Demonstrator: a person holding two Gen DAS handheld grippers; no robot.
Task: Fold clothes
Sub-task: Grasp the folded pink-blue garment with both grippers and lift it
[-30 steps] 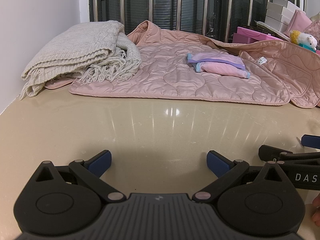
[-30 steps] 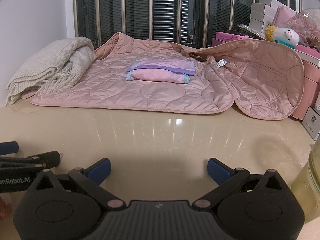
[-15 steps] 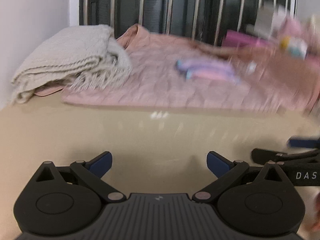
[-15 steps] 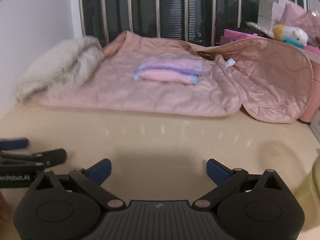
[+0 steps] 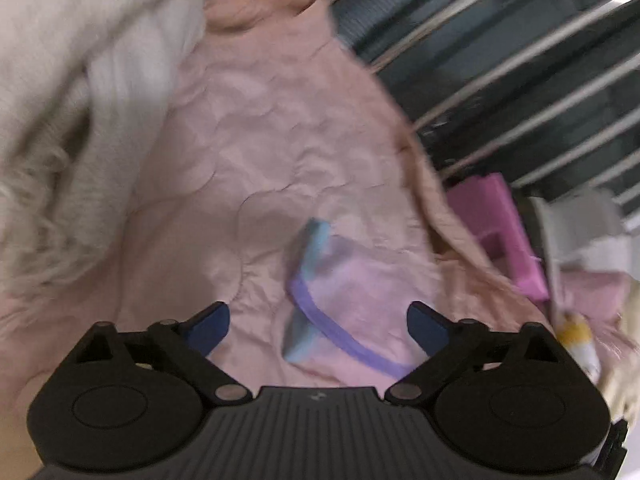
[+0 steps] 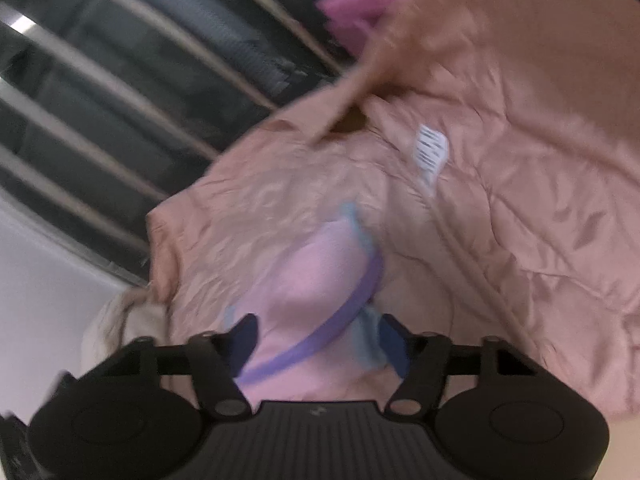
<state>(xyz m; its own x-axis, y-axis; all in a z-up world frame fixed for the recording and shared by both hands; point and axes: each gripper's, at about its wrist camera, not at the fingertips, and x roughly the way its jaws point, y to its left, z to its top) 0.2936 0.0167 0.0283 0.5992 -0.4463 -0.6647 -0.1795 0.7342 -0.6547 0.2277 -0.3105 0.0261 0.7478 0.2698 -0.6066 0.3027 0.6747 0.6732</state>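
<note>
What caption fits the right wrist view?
Right gripper, jaws closing, straddles the small folded pink garment lying on the quilted pink jacket.

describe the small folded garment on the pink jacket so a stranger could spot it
Find the big quilted pink jacket spread below the barred window. The small folded garment lies on its middle. Unlike the cream knit at the jacket's edge, it is pale pink with purple and light blue trim.
</note>
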